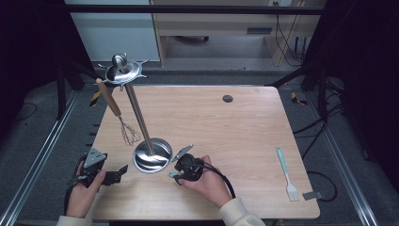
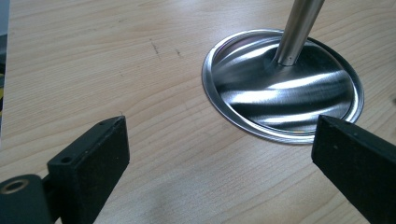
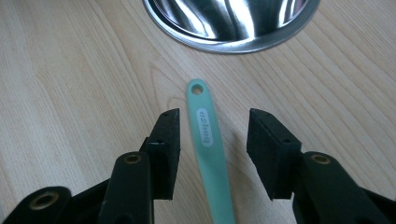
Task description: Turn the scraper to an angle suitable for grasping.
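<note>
Sitting half open, right tongs [image 3: 212,128] straddle a mint handle [image 3: 210,154] without pinching; left tongs [image 2: 219,154] gape empty near the stand base [image 2: 285,88].

mint-green utensil handle [image 3: 208,154] | lying flat on table | beside steel base [image 3: 233,23]

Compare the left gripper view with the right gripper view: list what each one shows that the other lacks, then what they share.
Left gripper view: the steel pole rising from the stand's base, with the left gripper open over bare wood, nothing between its jaws.
Right gripper view: a mint-green handle with a hanging hole, lying flat between the open jaws of the right gripper, untouched by the pads.
Both: the round steel base and the wooden table.
</note>
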Action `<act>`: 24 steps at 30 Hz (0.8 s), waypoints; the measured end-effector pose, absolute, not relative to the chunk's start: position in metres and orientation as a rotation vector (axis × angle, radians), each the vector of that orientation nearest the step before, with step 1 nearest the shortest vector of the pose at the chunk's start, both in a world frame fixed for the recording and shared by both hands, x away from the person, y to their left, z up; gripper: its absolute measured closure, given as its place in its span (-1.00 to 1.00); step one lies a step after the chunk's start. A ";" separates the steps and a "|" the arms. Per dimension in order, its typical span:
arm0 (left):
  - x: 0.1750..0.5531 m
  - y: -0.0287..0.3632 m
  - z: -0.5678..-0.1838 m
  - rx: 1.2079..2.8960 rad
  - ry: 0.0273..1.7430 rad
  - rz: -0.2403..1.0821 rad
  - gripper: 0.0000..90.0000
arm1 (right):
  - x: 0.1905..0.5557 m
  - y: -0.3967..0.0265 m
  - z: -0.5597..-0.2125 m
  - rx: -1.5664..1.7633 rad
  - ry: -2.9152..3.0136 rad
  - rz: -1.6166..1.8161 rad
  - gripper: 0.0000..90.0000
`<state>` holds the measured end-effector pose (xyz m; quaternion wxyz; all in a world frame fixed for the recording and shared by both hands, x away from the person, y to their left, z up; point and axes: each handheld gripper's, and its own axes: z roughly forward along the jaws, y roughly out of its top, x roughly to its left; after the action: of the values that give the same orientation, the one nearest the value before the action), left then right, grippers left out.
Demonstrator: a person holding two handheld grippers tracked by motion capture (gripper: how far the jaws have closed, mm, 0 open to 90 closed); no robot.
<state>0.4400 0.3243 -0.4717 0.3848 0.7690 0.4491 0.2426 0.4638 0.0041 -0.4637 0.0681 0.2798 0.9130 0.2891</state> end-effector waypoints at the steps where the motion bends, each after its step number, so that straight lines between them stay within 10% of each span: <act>1: 0.440 0.324 -0.472 1.969 1.141 0.615 -0.91 | 0.464 0.005 -0.463 0.840 2.754 0.864 0.24; 24: 0.440 0.323 -0.473 1.984 1.135 0.609 -0.91 | 0.467 0.010 -0.476 0.782 2.815 0.822 0.39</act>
<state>0.4400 0.3227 -0.4726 0.3785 0.7763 0.4441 0.2384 0.4671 0.0104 -0.4765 0.0533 0.2572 0.9262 0.2706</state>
